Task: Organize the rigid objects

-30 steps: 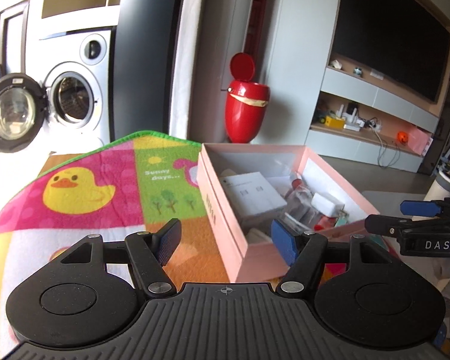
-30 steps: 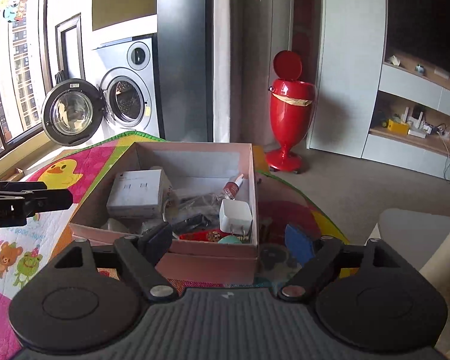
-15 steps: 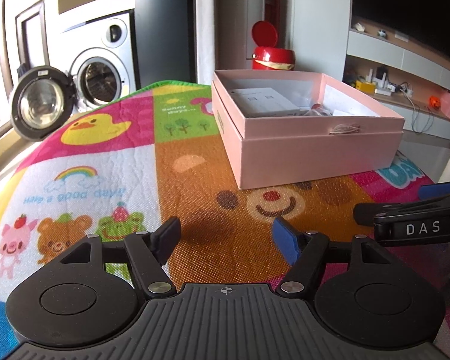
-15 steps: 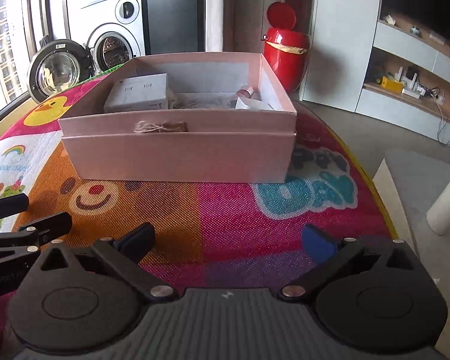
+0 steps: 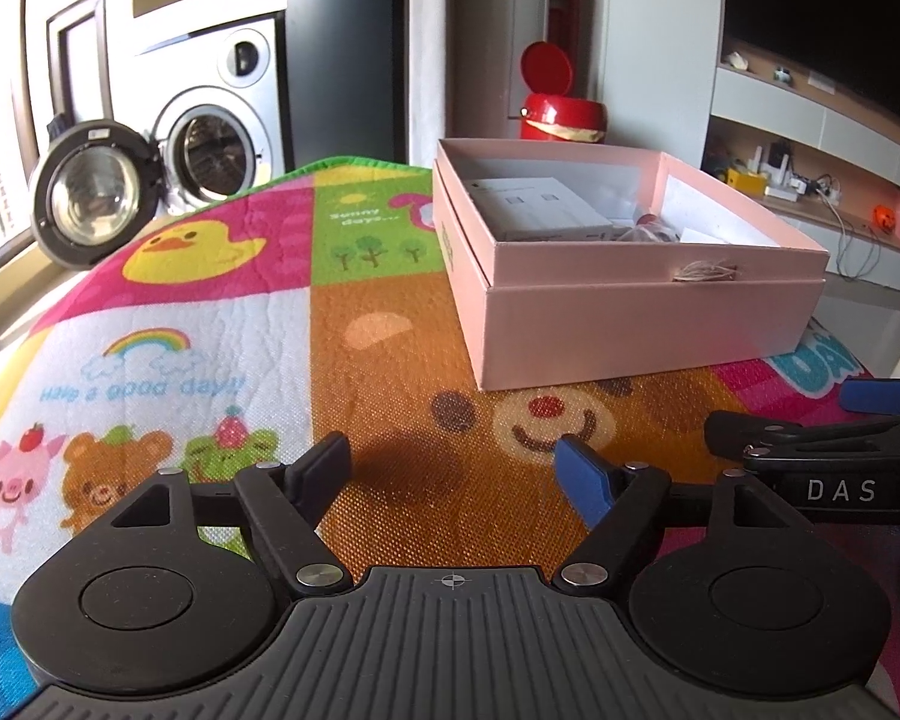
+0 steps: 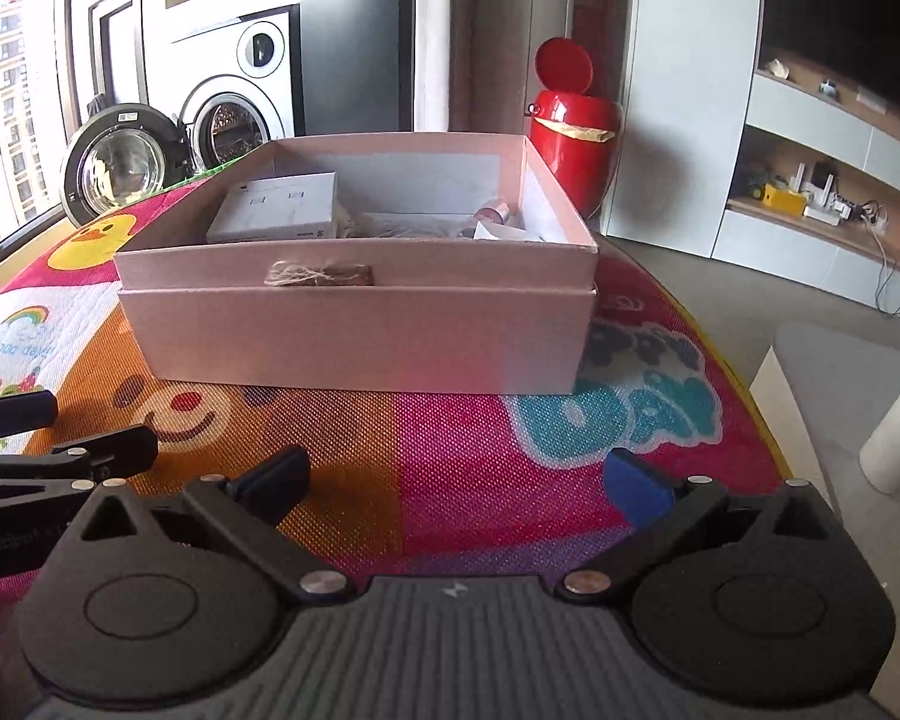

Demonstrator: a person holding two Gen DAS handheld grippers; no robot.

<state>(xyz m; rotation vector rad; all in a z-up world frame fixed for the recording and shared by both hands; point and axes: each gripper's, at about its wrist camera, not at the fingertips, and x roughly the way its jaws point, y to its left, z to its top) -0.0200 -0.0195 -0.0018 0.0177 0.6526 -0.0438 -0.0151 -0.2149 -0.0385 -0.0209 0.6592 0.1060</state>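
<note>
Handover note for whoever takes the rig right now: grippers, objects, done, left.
Left gripper: jaws opening, nothing between them, low over the play mat.
Right gripper: open, empty, in front of the pink box.
Objects: the pink box sits open on the mat. Inside are a white carton, a small red-capped bottle and other small items, mostly hidden by the wall.
Done: cannot tell from this view; no loose items show on the mat.
Left: probably check the box contents from above and tidy anything out of place.
</note>
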